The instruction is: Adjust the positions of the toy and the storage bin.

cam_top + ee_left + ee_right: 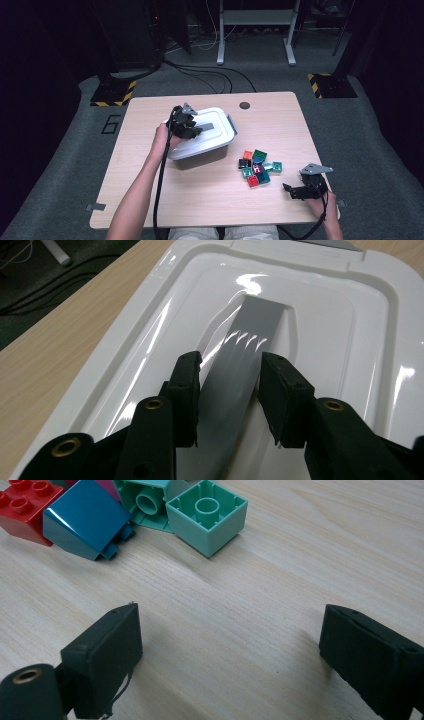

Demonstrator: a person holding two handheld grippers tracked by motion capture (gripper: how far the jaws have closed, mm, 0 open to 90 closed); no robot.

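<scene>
Partly hidden, the grey handle [240, 365] sits pinched by the left gripper [229, 375] (lower end covered).

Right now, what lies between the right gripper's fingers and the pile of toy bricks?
Only bare wooden table; the right gripper view shows it between the open right gripper and the toy bricks.

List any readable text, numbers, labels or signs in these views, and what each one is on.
"6": a large outlined numeral marked on the grey floor, left of the table.
White bin lid and its grey handle: no lettering in view.
Toy bricks: no print or label on the faces in the right gripper view.
Yellow-and-black hazard stripes on the stand bases: a marking only, no words.
</scene>
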